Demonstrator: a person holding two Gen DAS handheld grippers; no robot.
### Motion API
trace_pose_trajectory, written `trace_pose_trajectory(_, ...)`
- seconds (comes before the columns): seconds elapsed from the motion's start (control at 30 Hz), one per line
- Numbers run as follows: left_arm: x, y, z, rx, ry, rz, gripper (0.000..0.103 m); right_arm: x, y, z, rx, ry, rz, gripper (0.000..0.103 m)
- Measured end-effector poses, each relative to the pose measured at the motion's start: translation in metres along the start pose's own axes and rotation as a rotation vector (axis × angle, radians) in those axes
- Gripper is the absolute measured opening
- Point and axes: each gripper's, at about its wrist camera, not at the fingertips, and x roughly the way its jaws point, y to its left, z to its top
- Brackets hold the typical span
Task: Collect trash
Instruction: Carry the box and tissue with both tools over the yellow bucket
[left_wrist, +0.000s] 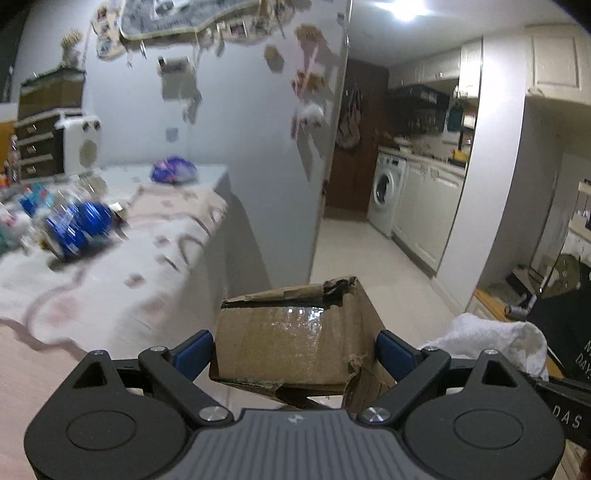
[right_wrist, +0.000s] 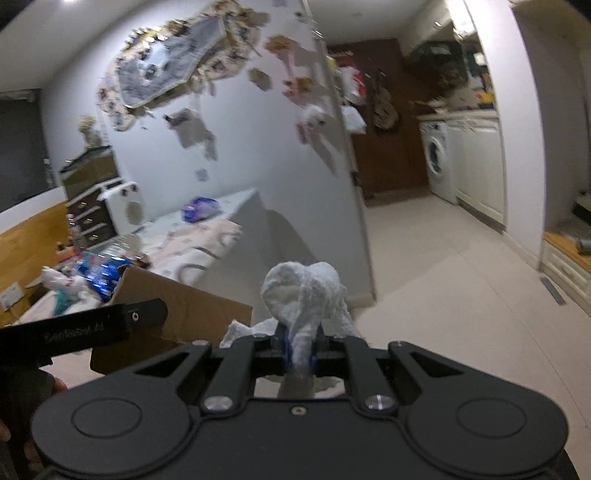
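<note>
Left gripper (left_wrist: 295, 349) clamps a torn cardboard box (left_wrist: 291, 332); right gripper (right_wrist: 297, 350) pinches a crumpled white tissue (right_wrist: 306, 291), both carried beyond the bench (left_wrist: 110, 280) edge. Next: drop tissue into box.

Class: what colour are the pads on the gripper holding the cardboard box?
Blue pads, clearest in the left wrist view.

Both wrist views face the wall (left_wrist: 236, 122) — close.
</note>
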Motion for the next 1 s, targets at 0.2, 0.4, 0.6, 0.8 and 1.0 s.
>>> trace_pose_trajectory(0.2,0.072,-0.013,-0.02,0.0,0.103,0.026,0.094,0.046,-0.038,-0.021,0.061,0.088,-0.078,0.011)
trace_pose_trajectory(0.4,0.147,-0.008,-0.043,0.004,0.186,0.087,0.094,0.115,-0.065,-0.044,0.131,0.185,-0.125,0.011)
trace_pose_trajectory(0.6,0.216,0.01,-0.071,-0.023,0.273,0.132,0.094,0.195,-0.074,-0.069,0.199,0.281,-0.144,0.011)
trace_pose_trajectory(0.8,0.268,0.026,-0.095,-0.032,0.332,0.151,0.094,0.261,-0.082,-0.098,0.254,0.362,-0.166,0.011)
trace_pose_trajectory(1.0,0.314,0.031,-0.126,-0.003,0.393,0.167,0.094,0.307,-0.092,-0.128,0.289,0.434,-0.197,0.011)
